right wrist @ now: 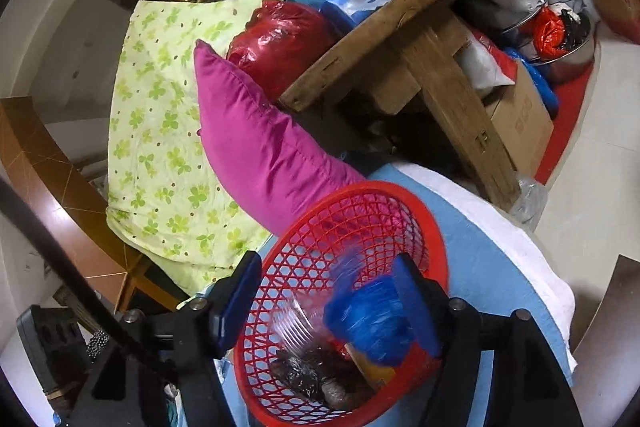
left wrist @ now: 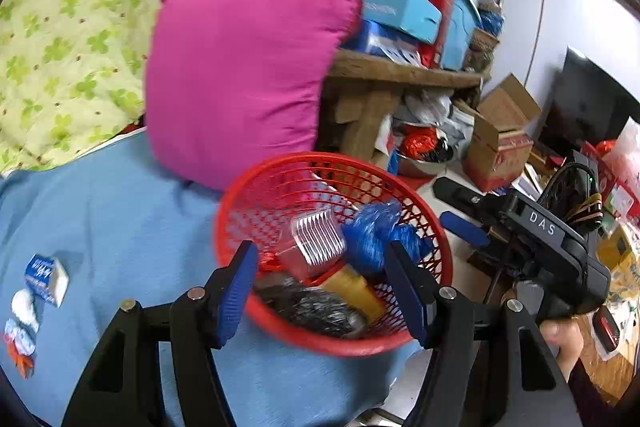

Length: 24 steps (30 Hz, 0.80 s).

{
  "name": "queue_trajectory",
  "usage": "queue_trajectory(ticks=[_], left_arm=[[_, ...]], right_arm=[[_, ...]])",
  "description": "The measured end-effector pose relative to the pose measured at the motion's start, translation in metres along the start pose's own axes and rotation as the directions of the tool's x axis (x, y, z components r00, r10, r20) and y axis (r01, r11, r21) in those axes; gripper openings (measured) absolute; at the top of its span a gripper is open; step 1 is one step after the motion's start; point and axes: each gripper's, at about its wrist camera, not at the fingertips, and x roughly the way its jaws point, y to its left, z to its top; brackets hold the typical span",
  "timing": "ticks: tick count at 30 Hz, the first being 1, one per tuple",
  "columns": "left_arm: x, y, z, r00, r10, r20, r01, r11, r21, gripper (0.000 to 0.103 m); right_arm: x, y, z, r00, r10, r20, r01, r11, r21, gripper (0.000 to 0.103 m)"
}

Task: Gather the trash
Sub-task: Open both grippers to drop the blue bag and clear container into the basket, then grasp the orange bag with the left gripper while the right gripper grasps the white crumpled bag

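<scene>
A red mesh basket [left wrist: 236,203] sits on the blue bed cover [left wrist: 120,211]. It holds a crumpled blue plastic bag [left wrist: 372,235], a clear plastic cup [left wrist: 316,239], a yellow packet [left wrist: 352,285] and a dark wrapper [left wrist: 316,307]. My left gripper [left wrist: 324,287] is open just above the basket's near rim. My right gripper [right wrist: 332,303] is open over the basket [right wrist: 280,267], with the blue bag [right wrist: 368,323] blurred beside its right finger. The right gripper also shows in the left wrist view [left wrist: 460,211]. A small blue-white box [left wrist: 46,279] and crumpled wrappers [left wrist: 22,323] lie at the left.
A magenta pillow [left wrist: 240,75] and a green-patterned quilt [left wrist: 72,19] lie behind the basket. A wooden bench [left wrist: 400,75] piled with boxes stands to the right, with cardboard boxes [left wrist: 500,135] and a metal bowl [left wrist: 424,159] on the floor.
</scene>
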Motion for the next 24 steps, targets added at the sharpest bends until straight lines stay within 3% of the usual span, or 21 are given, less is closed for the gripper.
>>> queue_trajectory(ticks=[5,9,13,14,17,20,24], left_arm=[[-0.046,0.052,-0.034,0.99,0.134,0.031,-0.132,0.99,-0.055,0.069],[-0.084,0.116,-0.079,0.958,0.287,-0.008,-0.284,0.944,-0.171,0.07],[-0.128,0.182,-0.132,0.878,0.472,-0.078,-0.475,0.839,-0.266,0.07],[-0.142,0.2,-0.146,0.85,0.517,-0.101,-0.522,0.802,-0.292,0.07],[-0.169,0.235,-0.171,0.803,0.579,-0.141,-0.588,0.731,-0.346,0.07],[-0.182,0.254,-0.184,0.787,0.598,-0.151,-0.605,0.7,-0.379,0.07],[-0.178,0.277,-0.191,0.792,0.59,-0.155,-0.596,0.695,-0.403,0.07]], right_arm=[[-0.009,0.025,-0.001,0.998,0.039,0.043,-0.036,0.996,-0.076,0.072],[-0.013,0.064,-0.007,0.991,0.121,0.056,-0.11,0.979,-0.174,0.072],[0.001,0.119,-0.027,0.976,0.218,0.001,-0.209,0.938,-0.276,0.072],[0.008,0.135,-0.035,0.972,0.235,-0.025,-0.232,0.924,-0.304,0.072],[0.032,0.174,-0.065,0.958,0.265,-0.113,-0.288,0.886,-0.363,0.072],[0.068,0.215,-0.106,0.93,0.27,-0.248,-0.352,0.849,-0.394,0.072],[0.121,0.254,-0.164,0.878,0.212,-0.428,-0.398,0.82,-0.412,0.072]])
